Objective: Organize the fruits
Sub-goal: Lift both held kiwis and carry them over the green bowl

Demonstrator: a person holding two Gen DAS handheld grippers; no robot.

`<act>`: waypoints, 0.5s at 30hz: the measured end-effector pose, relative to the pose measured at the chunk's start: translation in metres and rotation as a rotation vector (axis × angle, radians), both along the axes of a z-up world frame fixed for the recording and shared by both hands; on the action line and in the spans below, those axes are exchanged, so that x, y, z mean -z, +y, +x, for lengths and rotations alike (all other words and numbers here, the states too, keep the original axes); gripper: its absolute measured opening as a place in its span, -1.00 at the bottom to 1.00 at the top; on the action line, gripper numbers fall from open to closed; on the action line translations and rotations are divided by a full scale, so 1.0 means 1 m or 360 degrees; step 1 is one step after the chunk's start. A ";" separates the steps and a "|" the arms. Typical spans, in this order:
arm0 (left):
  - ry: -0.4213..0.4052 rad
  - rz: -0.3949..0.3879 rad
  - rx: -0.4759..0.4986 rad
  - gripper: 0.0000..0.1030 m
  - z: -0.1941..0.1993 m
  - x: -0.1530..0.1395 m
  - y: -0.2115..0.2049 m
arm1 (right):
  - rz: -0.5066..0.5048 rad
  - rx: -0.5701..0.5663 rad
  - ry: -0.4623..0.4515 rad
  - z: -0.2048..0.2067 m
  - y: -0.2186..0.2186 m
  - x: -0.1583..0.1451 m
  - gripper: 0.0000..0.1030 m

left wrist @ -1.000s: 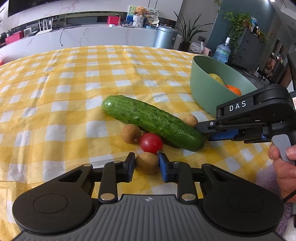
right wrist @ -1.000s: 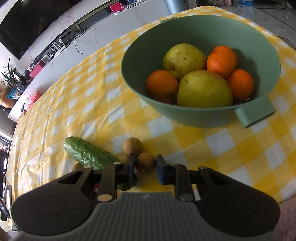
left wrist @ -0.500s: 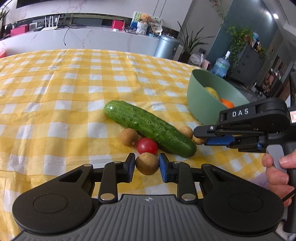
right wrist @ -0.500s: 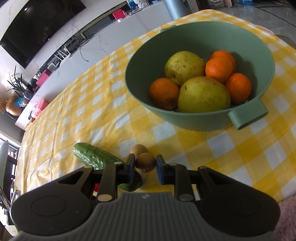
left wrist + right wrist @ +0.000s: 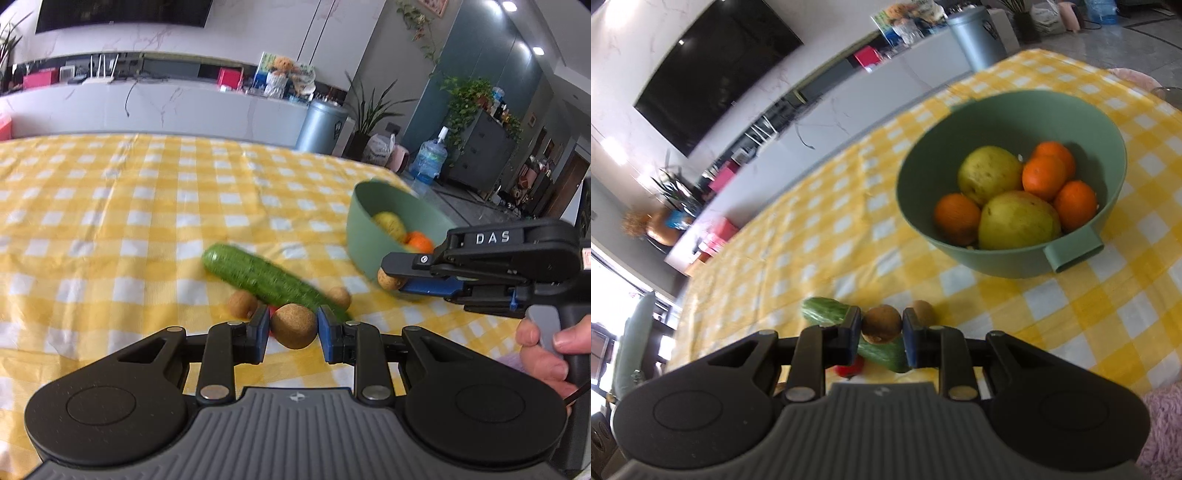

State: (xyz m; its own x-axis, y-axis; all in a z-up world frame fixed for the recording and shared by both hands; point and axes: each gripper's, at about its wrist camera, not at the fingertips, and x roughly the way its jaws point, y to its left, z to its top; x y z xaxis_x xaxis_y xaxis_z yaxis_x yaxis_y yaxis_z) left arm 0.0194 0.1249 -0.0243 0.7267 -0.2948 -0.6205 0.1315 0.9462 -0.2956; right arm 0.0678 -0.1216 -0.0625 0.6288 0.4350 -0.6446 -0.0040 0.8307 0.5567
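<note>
- We see a bright, daylit room; ceiling spotlights (image 5: 509, 6) glow at the top right, beyond the left tool.
- Motion blur smears the cucumber (image 5: 271, 282) and the checked tablecloth (image 5: 110, 206) ahead of the left fingers.
- In the right view, a window (image 5: 605, 280) far off to the left is blown out white.
- The green bowl (image 5: 1012, 262) ahead of the right tool looks soft, shaded inside.
- Fisheye bending curves walls and counter at both frames' edges.

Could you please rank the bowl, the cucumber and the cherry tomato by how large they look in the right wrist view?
1. Bowl
2. Cucumber, partly hidden behind the gripper
3. Cherry tomato, also partly hidden
</note>
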 end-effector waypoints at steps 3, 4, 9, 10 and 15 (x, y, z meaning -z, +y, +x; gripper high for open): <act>-0.0034 -0.0008 -0.0001 -0.40 -0.003 -0.015 -0.005 | 0.0080 0.0011 -0.0070 -0.007 -0.010 -0.008 -0.60; -0.0037 -0.0010 0.0003 -0.40 -0.002 -0.019 -0.007 | 0.0117 0.0020 -0.0102 -0.009 -0.015 -0.011 -0.60; -0.0087 0.0053 0.0042 -0.40 0.004 -0.036 -0.025 | 0.0300 0.0122 -0.0263 -0.017 -0.044 -0.023 -0.60; -0.0104 0.0089 0.0041 -0.40 0.006 -0.038 -0.029 | 0.0317 0.0151 -0.0288 -0.018 -0.051 -0.025 -0.60; -0.0113 0.0091 0.0052 -0.40 0.023 -0.042 -0.044 | 0.0369 0.0295 -0.0389 -0.022 -0.087 -0.023 -0.60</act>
